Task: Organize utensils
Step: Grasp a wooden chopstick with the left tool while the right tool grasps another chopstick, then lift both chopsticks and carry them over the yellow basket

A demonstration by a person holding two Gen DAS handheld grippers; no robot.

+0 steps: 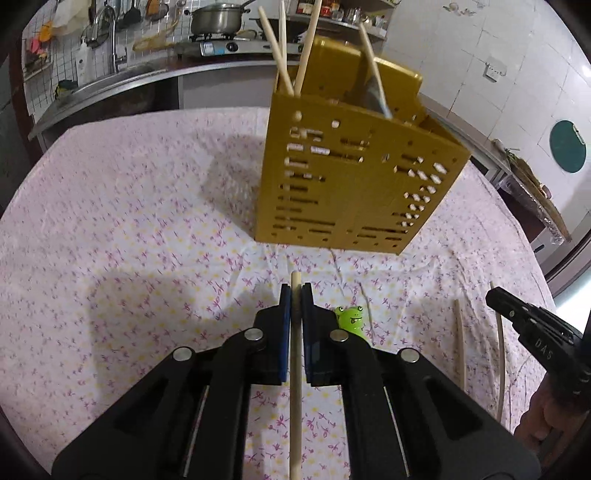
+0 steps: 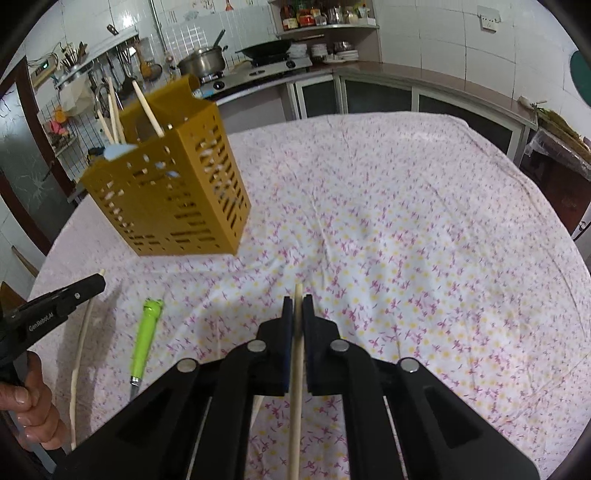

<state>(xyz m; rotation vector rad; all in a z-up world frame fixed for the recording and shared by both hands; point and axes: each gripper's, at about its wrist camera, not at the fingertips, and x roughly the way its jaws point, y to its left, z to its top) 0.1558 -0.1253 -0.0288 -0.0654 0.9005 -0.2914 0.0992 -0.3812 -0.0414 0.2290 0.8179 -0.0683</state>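
Note:
My left gripper [image 1: 295, 295] is shut on a pale wooden chopstick [image 1: 295, 387] that runs lengthwise between its blue pads, the tip poking just past them. My right gripper [image 2: 297, 306] is likewise shut on a second chopstick [image 2: 297, 391]. The yellow perforated utensil holder [image 1: 354, 173] [image 2: 166, 184] stands on the table beyond both, holding several chopsticks and a grey-blue utensil. A green frog-handled utensil [image 1: 351, 317] [image 2: 146, 336] lies on the cloth between the grippers. Another chopstick [image 1: 460, 339] lies beside it.
A floral tablecloth [image 2: 406, 240] covers the round table. A kitchen counter with a stove, a pot [image 1: 216, 16] and a sink runs behind it. A person's hand [image 2: 33, 406] holds the left gripper's handle at the left edge of the right wrist view.

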